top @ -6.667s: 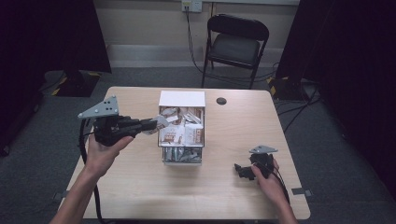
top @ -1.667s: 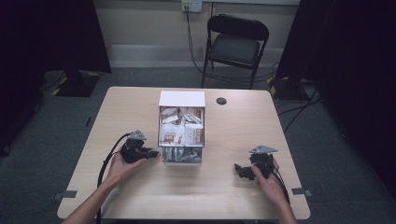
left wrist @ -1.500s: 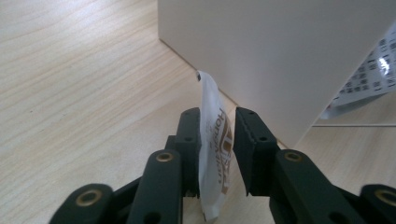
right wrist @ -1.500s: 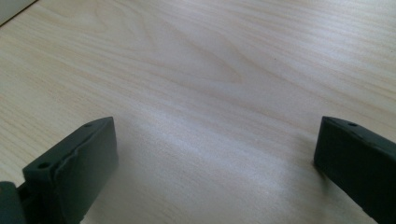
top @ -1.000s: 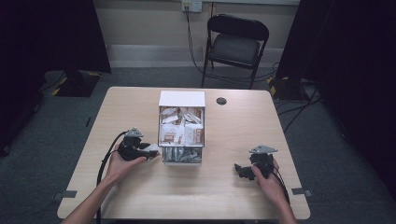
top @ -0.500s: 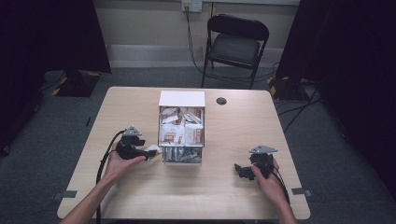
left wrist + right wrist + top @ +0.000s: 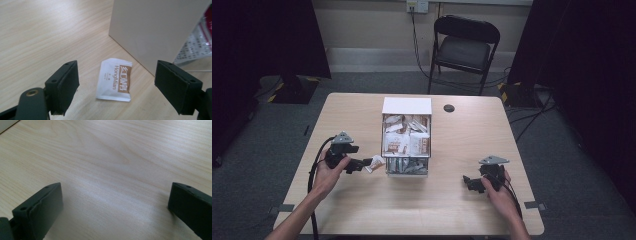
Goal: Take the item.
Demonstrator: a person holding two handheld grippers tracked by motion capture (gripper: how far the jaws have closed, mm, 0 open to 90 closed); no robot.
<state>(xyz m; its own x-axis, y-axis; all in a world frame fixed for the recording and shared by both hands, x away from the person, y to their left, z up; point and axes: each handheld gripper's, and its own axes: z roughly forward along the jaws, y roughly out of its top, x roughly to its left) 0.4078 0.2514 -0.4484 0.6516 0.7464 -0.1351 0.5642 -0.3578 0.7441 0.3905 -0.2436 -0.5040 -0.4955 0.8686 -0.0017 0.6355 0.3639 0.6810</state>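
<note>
- Sachet (image 7: pixel 115 79), white with a brown panel reading "HongMan", is lying flat on the table (image 7: pixel 362 200), just beside the near left corner of the box (image 7: pixel 406 136).
- Left tongs (image 7: pixel 360 165) are sitting low over the table with their jaws spread wide and released; in the left gripper view (image 7: pixel 116 87) the sachet is lying between the jaws, touching neither.
- Right tongs (image 7: pixel 470 183) are resting near the table's front right, well apart from the box, jaws gaping over bare wood (image 7: pixel 115 202) and grasping nothing.
- Box is standing mid-table, open-topped, packed with sachets and wrappers.
- Small dark disc (image 7: pixel 449 108) is sitting on the table beyond the box.
- Black folding chair (image 7: pixel 466 47) is standing past the far edge.
</note>
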